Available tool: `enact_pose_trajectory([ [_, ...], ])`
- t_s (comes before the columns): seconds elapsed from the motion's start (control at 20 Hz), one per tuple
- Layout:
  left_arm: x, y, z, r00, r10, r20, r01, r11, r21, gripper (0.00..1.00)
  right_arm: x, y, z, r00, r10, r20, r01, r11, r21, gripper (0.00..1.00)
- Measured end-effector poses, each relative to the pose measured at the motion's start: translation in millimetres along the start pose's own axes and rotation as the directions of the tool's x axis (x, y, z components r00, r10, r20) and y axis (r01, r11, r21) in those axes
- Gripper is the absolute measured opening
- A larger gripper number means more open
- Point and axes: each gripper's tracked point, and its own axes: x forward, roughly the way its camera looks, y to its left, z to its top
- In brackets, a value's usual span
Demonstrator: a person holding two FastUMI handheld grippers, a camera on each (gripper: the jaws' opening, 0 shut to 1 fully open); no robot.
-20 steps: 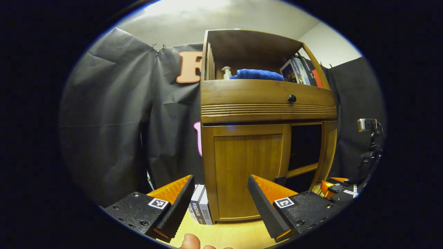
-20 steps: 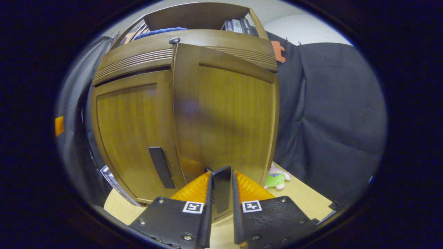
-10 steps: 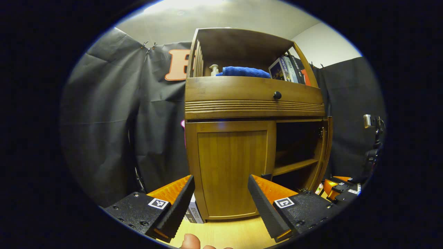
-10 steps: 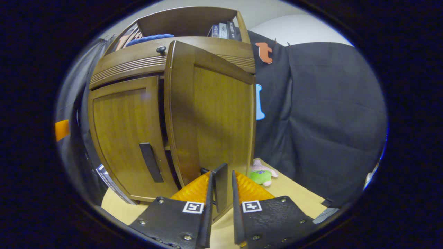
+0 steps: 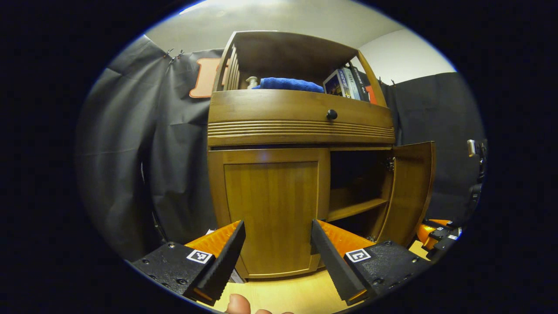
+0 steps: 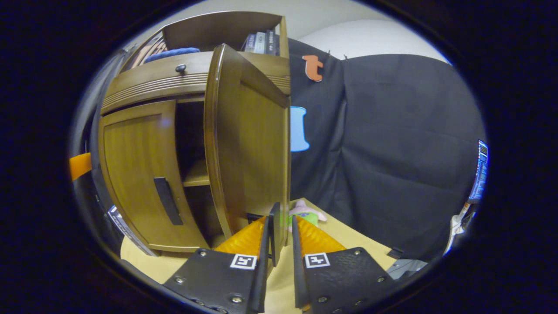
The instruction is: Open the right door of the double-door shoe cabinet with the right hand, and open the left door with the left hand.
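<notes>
Right hand-held gripper [image 6: 279, 233] clenches open right door's handle [image 6: 275, 231]; left hand-held gripper [image 5: 277, 248] released.

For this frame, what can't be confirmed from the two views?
- Left door handle: in the left gripper view the left tongs' finger covers that edge.
- Right tongs contact: in the right gripper view the fingers flank the right door handle, but actual pressing is unclear.
- Lower compartment: too dark in both views.
- Book titles: too small.
</notes>
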Motion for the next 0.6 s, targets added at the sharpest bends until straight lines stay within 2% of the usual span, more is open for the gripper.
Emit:
enact_pose_trajectory([
  [0.2,4,-23,2,0.998,-0.058,0.005,0.058,0.998,-0.007,0.94,1,-29,0,0.999,-0.041,-0.001,0.041,0.999,0.022,0.26],
  [0.35,2,-36,1,0.996,-0.090,0.001,0.090,0.996,-0.010,0.95,4,-43,1,0.999,-0.046,-0.002,0.046,0.998,0.040,0.26],
  [0.4,2,-38,1,0.996,-0.094,0.000,0.094,0.995,-0.010,0.95,5,-48,0,0.998,-0.055,-0.004,0.055,0.998,0.042,0.25],
  [0.45,1,-38,0,0.995,-0.095,-0.001,0.095,0.995,-0.009,0.95,7,-53,0,0.998,-0.063,0.003,0.062,0.997,0.042,0.20],
  [0.6,1,-34,0,0.997,-0.083,-0.004,0.083,0.997,-0.007,0.94,9,-63,1,0.998,-0.064,0.006,0.064,0.996,0.058,0.20],
])
